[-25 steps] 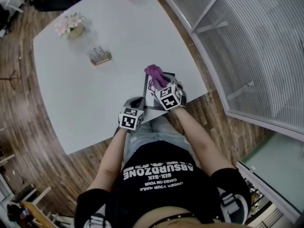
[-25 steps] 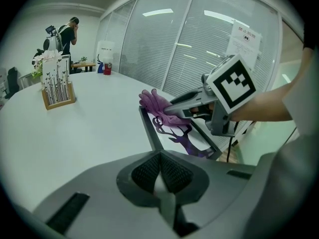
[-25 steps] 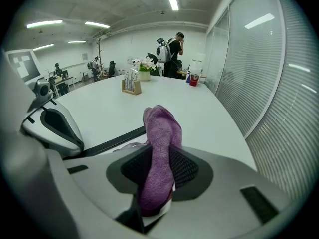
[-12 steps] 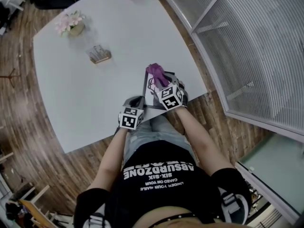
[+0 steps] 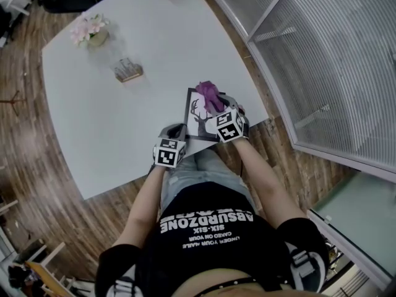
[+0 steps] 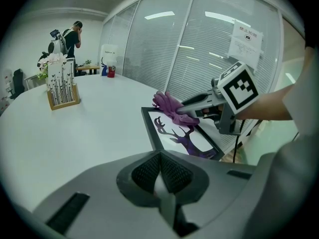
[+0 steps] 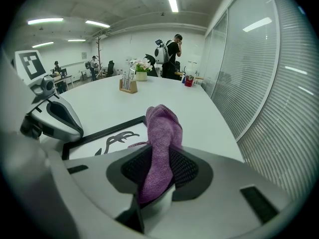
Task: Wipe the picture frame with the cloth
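At the near right corner of the surface [image 5: 124, 122] lies the picture frame [image 5: 197, 117], flat. The right gripper [image 7: 159, 168] has its fingers pinching the purple cloth [image 5: 209, 94], set on the frame's far edge — wiping is under way, I judge. The left gripper [image 6: 160, 171] rests at the near edge beside the frame, fingers pressed together on nothing. The next move calls for sweeping across the glass. A card stand [image 5: 129, 71] and flowers [image 5: 91, 33] sit well apart — no obstacle.

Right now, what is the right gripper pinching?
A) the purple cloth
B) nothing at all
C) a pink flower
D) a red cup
A: in the right gripper view, the right gripper has its two jaws closed on the purple cloth, which sticks up between them.
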